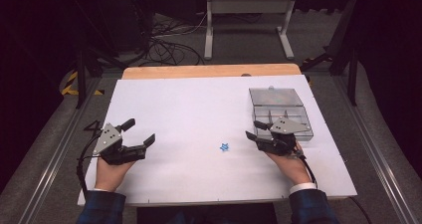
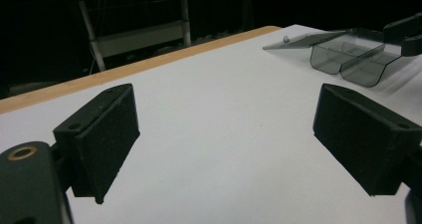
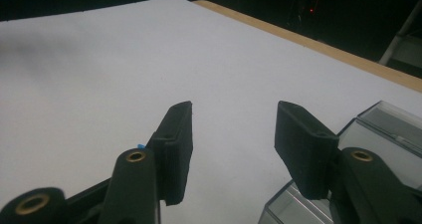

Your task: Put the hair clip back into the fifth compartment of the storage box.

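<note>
Hovering right gripper point(image 1: 252, 136) jaws apart, empty; blue piece point(image 1: 224, 147) near.

- Both forearms are wearing dark blue plaid sleeves with white cuffs showing.
- Each black hand-held gripper point(image 1: 141, 133) point(image 1: 252, 137) is carrying a grey triangular plate, brass-ringed screw holes and a trailing black cable.

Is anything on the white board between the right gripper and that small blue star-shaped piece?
Nothing visible: bare white board lies between the right gripper and the small blue star-shaped piece. The clear plastic compartment box sits behind the gripper, off that line.
</note>
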Demonstrator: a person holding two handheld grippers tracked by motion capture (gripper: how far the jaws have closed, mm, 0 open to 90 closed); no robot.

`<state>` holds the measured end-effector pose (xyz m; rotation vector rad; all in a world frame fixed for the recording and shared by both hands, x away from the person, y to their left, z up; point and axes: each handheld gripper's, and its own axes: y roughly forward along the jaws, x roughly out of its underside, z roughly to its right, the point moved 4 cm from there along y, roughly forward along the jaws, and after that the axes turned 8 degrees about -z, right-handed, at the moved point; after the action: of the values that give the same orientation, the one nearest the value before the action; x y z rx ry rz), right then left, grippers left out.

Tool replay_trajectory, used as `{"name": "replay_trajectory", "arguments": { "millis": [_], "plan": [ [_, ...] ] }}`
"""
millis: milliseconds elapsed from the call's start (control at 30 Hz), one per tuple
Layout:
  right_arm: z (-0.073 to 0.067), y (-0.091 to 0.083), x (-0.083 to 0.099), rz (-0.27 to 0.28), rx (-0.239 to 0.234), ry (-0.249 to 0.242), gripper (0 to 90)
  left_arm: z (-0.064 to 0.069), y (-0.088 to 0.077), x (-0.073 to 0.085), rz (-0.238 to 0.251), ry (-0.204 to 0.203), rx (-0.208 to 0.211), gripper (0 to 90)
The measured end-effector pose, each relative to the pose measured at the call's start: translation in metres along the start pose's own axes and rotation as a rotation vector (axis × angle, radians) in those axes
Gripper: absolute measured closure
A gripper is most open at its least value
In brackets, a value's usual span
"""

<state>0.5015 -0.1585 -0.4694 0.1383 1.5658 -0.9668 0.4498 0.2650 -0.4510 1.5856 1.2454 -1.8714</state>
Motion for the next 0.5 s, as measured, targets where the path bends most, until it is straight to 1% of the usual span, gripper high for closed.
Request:
{"name": "replay_trajectory", "arguments": {
  "millis": [133, 200, 267, 500],
  "plan": [
    [-0.004, 0.009, 0.0, -0.02, -0.008, -0.013, 52.9, -0.001, 0.001, 0.001, -0.017, 0.014, -0.016, 11.8],
    [-0.005, 0.013, 0.001, -0.031, -0.016, -0.016, 53.3, -0.002, 0.001, 0.002, -0.027, 0.012, -0.016, 11.8],
    [-0.008, 0.018, 0.002, -0.043, -0.025, -0.023, 53.3, -0.002, 0.002, 0.002, -0.025, 0.003, -0.015, 11.8],
    [-0.014, 0.026, 0.002, -0.055, -0.05, -0.037, 52.2, -0.002, 0.003, 0.003, -0.033, 0.004, -0.017, 11.8]
  ]
}}
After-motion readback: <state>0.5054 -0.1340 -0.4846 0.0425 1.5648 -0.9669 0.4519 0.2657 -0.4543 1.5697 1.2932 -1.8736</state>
